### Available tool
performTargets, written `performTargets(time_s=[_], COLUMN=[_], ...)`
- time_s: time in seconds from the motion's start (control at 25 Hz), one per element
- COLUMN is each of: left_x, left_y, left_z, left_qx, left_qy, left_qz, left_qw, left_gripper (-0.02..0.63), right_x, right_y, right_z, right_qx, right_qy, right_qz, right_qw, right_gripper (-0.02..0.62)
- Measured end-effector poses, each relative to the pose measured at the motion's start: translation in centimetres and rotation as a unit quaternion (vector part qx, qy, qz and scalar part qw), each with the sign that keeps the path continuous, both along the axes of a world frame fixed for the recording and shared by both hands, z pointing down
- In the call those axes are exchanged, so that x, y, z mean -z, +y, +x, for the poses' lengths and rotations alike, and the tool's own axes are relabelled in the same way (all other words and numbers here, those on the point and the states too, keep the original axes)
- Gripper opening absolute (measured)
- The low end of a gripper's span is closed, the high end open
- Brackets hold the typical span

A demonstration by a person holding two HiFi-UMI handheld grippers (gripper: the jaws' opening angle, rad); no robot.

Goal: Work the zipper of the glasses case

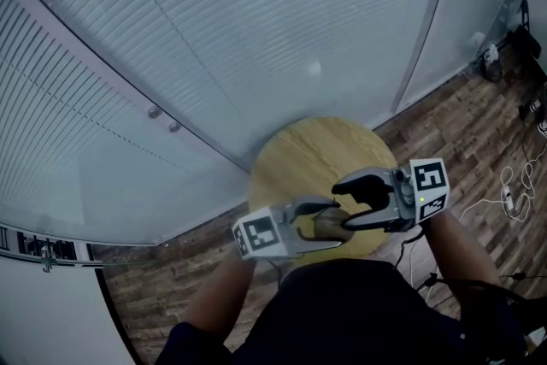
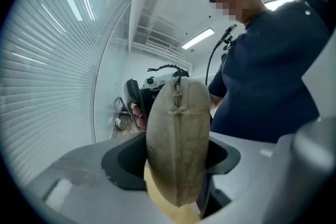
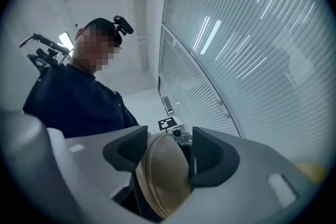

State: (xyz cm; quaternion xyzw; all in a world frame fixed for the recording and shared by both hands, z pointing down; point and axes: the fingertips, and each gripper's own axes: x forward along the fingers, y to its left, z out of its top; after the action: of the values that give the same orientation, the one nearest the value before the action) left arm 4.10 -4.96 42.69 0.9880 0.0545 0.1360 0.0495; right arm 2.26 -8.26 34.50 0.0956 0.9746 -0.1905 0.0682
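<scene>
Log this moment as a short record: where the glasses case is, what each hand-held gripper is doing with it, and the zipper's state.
Glasses case: tan, over the near part of the round wooden table, between both grippers.
Left hand-held gripper: shut on the case's sides.
Right hand-held gripper: jaws either side of the case's other end; whether they press is unclear.
Zipper: looks closed along the visible edge.

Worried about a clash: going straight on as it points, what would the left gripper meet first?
The glasses case held in its jaws; just behind that, probably the right gripper.
</scene>
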Motion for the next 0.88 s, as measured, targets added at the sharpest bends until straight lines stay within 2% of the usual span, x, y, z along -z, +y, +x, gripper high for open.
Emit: performTargets(time_s=[0.08,0.28,0.48,0.56,0.72,0.88], left_x=[-0.6,-1.1,-1.1,-1.0,-0.7,0.6], left_y=[0.3,0.5,0.5,0.4,0.2,-0.3], left_z=[-0.1,-0.4,-0.6,-0.7,-1.2,-1.7], left_qx=[-0.006,-0.01,-0.003,-0.002,-0.002,0.011], left_qy=[-0.012,-0.015,-0.014,-0.01,-0.006,0.044], left_qz=[0.006,0.003,-0.001,-0.005,-0.014,-0.055], left_qw=[0.9999,0.9998,0.9999,0.9999,0.9999,0.9974], left_gripper=[0.298,0.298,0.298,0.298,0.298,0.296], right_x=[-0.3,-0.3,-0.1,0.3,1.2,1.9], right_y=[0.2,0.3,0.4,0.2,-0.1,-0.1], right_z=[-0.4,-0.8,-1.6,-1.7,-2.1,-2.1], right_qx=[0.011,0.02,0.024,0.02,0.008,-0.012], right_qy=[0.001,0.003,0.009,0.006,0.0,-0.01], right_qz=[-0.012,-0.01,-0.001,0.004,0.029,0.051], right_qw=[1.0,1.0,1.0,1.0,1.0,0.999], right_gripper=[0.213,0.109,0.096,0.047,0.035,0.02])
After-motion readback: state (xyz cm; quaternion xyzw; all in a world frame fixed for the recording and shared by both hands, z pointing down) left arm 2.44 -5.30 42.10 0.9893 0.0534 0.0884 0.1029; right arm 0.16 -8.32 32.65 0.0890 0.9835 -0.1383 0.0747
